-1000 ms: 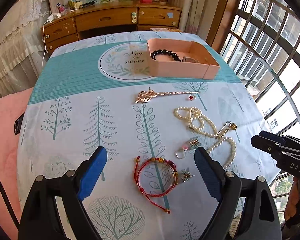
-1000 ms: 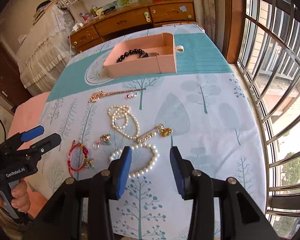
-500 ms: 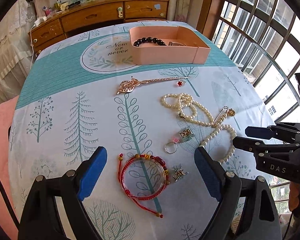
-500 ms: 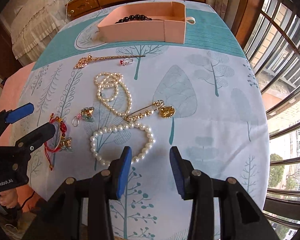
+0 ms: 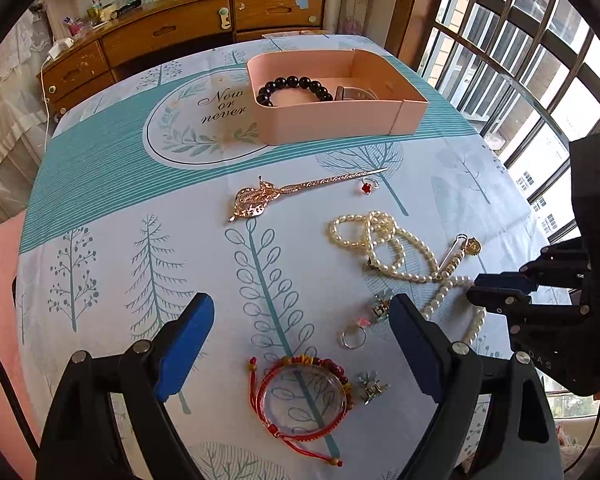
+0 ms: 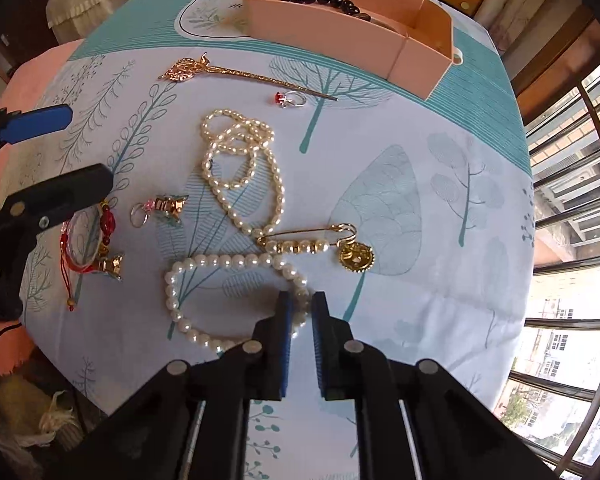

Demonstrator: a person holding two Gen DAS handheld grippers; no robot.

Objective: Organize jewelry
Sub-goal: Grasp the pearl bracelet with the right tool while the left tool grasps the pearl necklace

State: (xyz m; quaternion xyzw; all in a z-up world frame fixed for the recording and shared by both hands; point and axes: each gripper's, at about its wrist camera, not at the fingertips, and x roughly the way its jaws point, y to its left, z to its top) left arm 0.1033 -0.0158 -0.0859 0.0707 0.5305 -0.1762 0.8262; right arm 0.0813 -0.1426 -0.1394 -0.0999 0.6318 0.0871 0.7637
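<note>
A pink box (image 5: 332, 120) holds a black bead bracelet (image 5: 292, 86). Loose on the cloth lie a gold hairpin (image 5: 300, 194), a red-stone ring (image 5: 367, 187), a pearl necklace (image 5: 380, 240), a pearl bracelet (image 6: 220, 280), a gold pin (image 6: 320, 242), a charm ring (image 5: 356, 334) and a red cord bracelet (image 5: 304, 400). My left gripper (image 5: 300, 344) is open above the red bracelet. My right gripper (image 6: 300, 312) is shut on the pearl bracelet's right side at table level; it also shows in the left wrist view (image 5: 500, 288).
A small charm (image 5: 372, 386) lies beside the red bracelet. A wooden dresser (image 5: 180, 36) stands behind the table. Barred windows (image 5: 540, 60) run along the right. The table edge is close under my right gripper.
My right gripper has moved down to the pearl bracelet and closed its jaws on it. My left gripper has drifted slightly forward and stays open.
</note>
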